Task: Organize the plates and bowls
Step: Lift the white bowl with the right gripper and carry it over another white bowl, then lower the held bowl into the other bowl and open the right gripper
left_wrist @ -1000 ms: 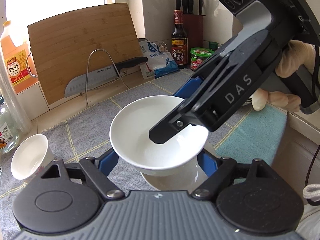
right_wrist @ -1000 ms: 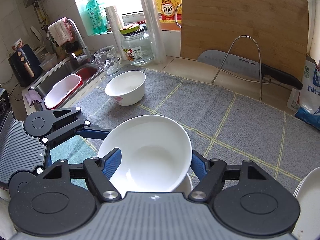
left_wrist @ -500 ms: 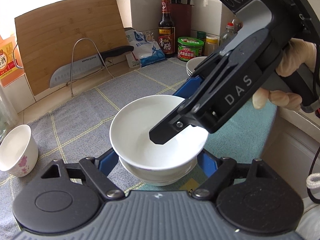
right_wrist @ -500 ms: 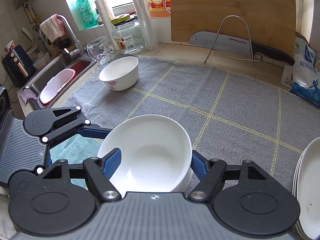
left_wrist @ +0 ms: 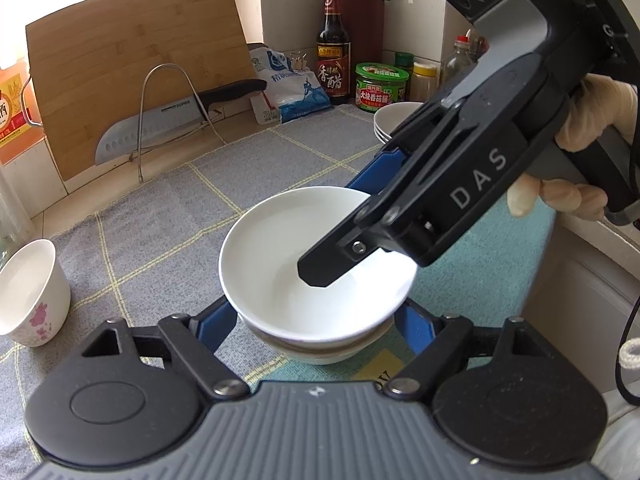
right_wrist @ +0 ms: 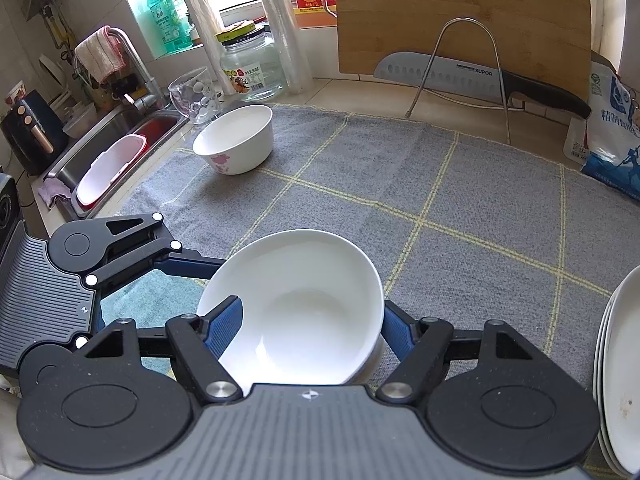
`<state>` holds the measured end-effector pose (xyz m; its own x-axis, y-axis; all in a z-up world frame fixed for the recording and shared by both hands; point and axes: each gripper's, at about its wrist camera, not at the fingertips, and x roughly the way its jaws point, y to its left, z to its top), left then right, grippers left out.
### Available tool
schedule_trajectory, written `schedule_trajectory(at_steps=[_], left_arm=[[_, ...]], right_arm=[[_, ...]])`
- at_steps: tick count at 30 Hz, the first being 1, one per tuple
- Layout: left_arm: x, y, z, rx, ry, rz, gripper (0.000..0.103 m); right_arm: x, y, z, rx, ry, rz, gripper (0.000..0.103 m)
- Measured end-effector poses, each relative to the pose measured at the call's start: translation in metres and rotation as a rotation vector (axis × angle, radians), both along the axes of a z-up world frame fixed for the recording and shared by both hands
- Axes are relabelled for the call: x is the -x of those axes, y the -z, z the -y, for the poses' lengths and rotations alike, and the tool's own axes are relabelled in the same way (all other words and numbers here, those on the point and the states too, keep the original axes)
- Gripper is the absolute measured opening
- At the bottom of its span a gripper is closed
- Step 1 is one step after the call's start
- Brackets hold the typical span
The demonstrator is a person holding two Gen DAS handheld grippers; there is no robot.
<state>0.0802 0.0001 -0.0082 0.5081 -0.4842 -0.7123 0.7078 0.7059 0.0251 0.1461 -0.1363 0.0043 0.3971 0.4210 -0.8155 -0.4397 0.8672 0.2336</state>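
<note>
A plain white bowl [left_wrist: 280, 264] [right_wrist: 304, 304] sits nested in a lower white bowl [left_wrist: 320, 354] over the seam between the grey mat [left_wrist: 168, 232] and a teal cloth [left_wrist: 480, 280]. My right gripper [right_wrist: 310, 312] [left_wrist: 340, 232] reaches in from the right and is shut on the top bowl, one finger over its inside and the other beyond its far rim. My left gripper [left_wrist: 316, 308] is shut on the lower bowl, its blue fingers [left_wrist: 218, 320] tucked under the top bowl's rim. A flowered bowl [left_wrist: 32, 292] [right_wrist: 236, 140] stands apart on the mat.
A stack of white plates [right_wrist: 620, 380] [left_wrist: 394, 120] stands at the mat's right end. At the back lean a cutting board and a knife [left_wrist: 160, 128] on a wire stand, with bottles and jars. The sink [right_wrist: 112, 148] and a glass [right_wrist: 194, 96] lie left.
The top bowl has sunk deeper into the lower bowl. Both views have swung, so the bowls now sit over the teal cloth's edge and the plate stack shows more.
</note>
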Motion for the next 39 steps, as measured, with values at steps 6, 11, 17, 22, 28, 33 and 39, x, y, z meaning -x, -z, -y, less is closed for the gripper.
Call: schedule_trajectory(at_steps=[6,11,17,22,28,33,39], left_arm=[[-0.001,0.001,0.0,-0.001,0.0,-0.005,0.085],[-0.001,0.002,0.0,0.0,-0.001,-0.008,0.085],[-0.004,0.004,0.0,0.01,-0.003,-0.022,0.087],[-0.003,0.004,0.001,0.0,0.005,-0.002,0.091],[0.0,-0.001,-0.003,-0.001,0.012,0.011,0.093],[0.003,-0.005,-0.012,-0.003,0.018,0.017,0.093],[0.001,-0.012,-0.036,0.001,-0.037,0.03,0.093]], right_arm=[[0.001,0.001,-0.001,0.003,0.001,0.001,0.079],[0.001,0.001,-0.001,0.01,0.001,0.003,0.079],[0.001,0.003,-0.001,0.008,0.006,0.005,0.083],[0.004,0.001,-0.002,0.014,0.001,0.018,0.094],[0.007,-0.005,-0.003,0.037,0.003,0.067,0.103],[0.009,-0.009,-0.007,0.063,-0.005,0.094,0.103],[0.006,-0.016,-0.018,0.072,-0.028,0.13,0.103]])
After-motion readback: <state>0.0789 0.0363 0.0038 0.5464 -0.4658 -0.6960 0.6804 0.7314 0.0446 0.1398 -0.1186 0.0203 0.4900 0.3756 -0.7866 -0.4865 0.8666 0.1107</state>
